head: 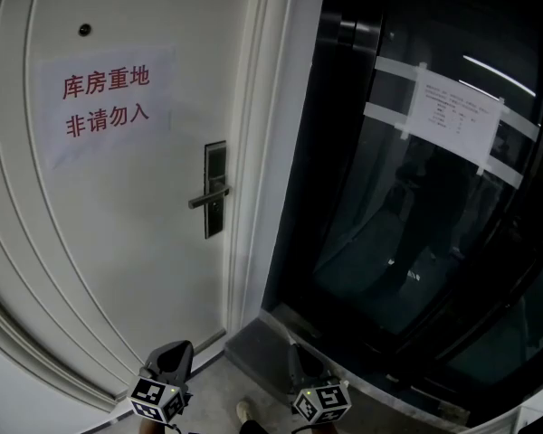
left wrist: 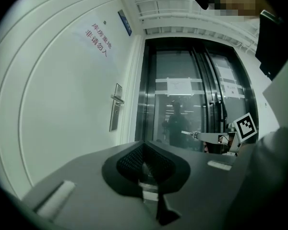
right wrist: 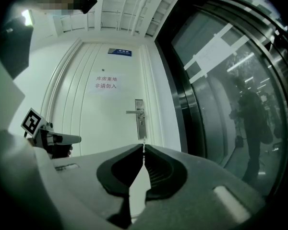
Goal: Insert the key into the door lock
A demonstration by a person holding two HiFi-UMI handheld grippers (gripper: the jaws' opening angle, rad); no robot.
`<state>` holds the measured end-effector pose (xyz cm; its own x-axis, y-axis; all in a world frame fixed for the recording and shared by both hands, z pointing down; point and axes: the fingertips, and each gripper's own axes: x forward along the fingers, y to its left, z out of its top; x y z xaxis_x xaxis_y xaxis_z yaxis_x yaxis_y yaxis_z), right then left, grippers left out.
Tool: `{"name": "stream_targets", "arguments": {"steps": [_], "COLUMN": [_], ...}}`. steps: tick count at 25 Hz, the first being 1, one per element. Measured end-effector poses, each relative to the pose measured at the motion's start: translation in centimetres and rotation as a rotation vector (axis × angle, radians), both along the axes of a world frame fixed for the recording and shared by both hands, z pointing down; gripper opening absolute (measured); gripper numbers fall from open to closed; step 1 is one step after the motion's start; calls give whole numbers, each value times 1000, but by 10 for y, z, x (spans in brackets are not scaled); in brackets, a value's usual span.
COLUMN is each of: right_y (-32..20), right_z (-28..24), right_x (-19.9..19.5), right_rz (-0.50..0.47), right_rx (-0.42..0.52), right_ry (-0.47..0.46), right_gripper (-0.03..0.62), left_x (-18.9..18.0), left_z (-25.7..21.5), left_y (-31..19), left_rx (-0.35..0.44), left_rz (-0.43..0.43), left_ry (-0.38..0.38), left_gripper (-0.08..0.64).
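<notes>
The white door (head: 118,242) carries a dark lock plate (head: 215,188) with a lever handle (head: 204,199). In the right gripper view the plate (right wrist: 140,119) stands straight ahead, well beyond the jaws. My right gripper (right wrist: 143,146) is shut on a thin key whose tip pokes out past the jaws; that key (left wrist: 187,132) also shows from the side in the left gripper view. My left gripper (left wrist: 143,145) is shut with nothing in it. Both grippers hang low in the head view, left gripper (head: 176,351) and right gripper (head: 300,355), far below the lock.
A paper sign with red characters (head: 107,102) is stuck on the door. Right of the door frame (head: 253,170) stands a dark glass wall (head: 416,224) with a taped sheet (head: 454,111). A shoe tip (head: 244,412) shows on the grey floor.
</notes>
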<state>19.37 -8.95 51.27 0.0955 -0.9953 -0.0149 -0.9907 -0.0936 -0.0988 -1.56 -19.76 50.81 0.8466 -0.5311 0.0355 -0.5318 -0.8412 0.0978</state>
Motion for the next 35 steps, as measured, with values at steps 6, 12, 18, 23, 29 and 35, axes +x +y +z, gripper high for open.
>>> {"name": "stream_targets", "arguments": {"steps": [6, 12, 18, 23, 29, 35], "right_y": [-49, -93, -133, -169, -204, -238], "right_z": [0, -3, -2, -9, -15, -25], "right_x": [27, 43, 59, 69, 69, 60], "right_rz": [-57, -112, -157, -207, -282, -353], "right_rx": [-5, -14, -23, 2, 11, 15], "right_ry": [-2, -2, 30, 41, 92, 258], "right_gripper": [11, 11, 11, 11, 11, 11], "left_x": [27, 38, 46, 45, 39, 32], "left_z": [-5, -4, -6, -4, 0, 5], "left_y": [-37, -70, -97, -117, -133, -140], "left_rx": [-3, -11, -7, -6, -10, -13], "left_rz": [-41, -98, -150, -209, -284, -347], "left_ry": [5, -7, -9, -10, -7, -8], "left_gripper": [3, 3, 3, 3, 3, 3]}}
